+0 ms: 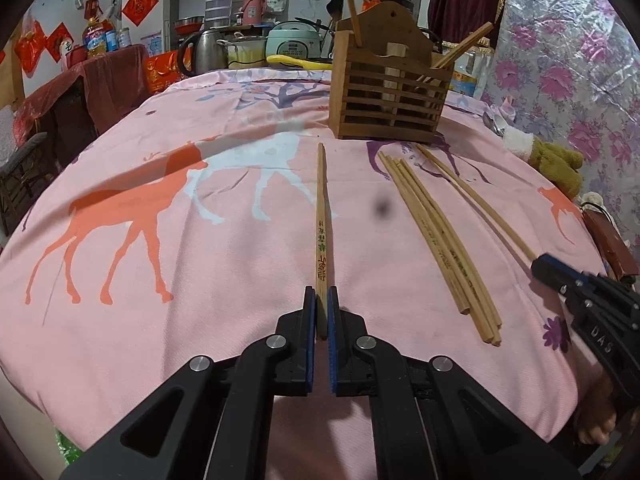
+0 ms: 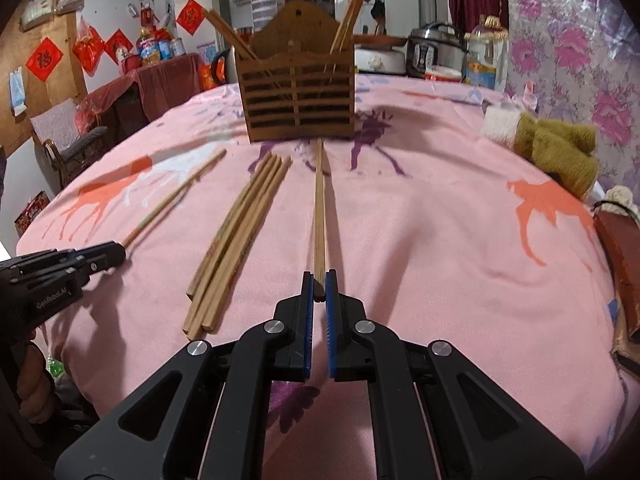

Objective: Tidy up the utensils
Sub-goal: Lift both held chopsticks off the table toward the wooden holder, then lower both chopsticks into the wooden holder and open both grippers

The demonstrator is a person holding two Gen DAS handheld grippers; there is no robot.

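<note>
A slatted wooden utensil holder [image 1: 388, 92] [image 2: 296, 96] stands at the far middle of the pink deer-print cloth [image 1: 160, 240], with a few chopsticks upright in it. My left gripper [image 1: 321, 292] [image 2: 120, 252] is shut on the near end of a printed chopstick [image 1: 321, 208] [image 2: 176, 196] that lies pointing at the holder. My right gripper [image 2: 319, 276] [image 1: 538, 266] is shut on the near end of a thin pair of chopsticks [image 2: 319, 208] [image 1: 472, 196], also lying on the cloth. Between them lies a loose bundle of several chopsticks [image 1: 440, 240] [image 2: 236, 236].
An olive and white knitted item [image 2: 552, 148] and a brown box [image 2: 620, 260] sit at the table's right edge, with a spoon [image 1: 494, 122] nearby. A kettle [image 1: 200, 52], pots, a rice cooker [image 2: 436, 48] and bottles crowd the far edge.
</note>
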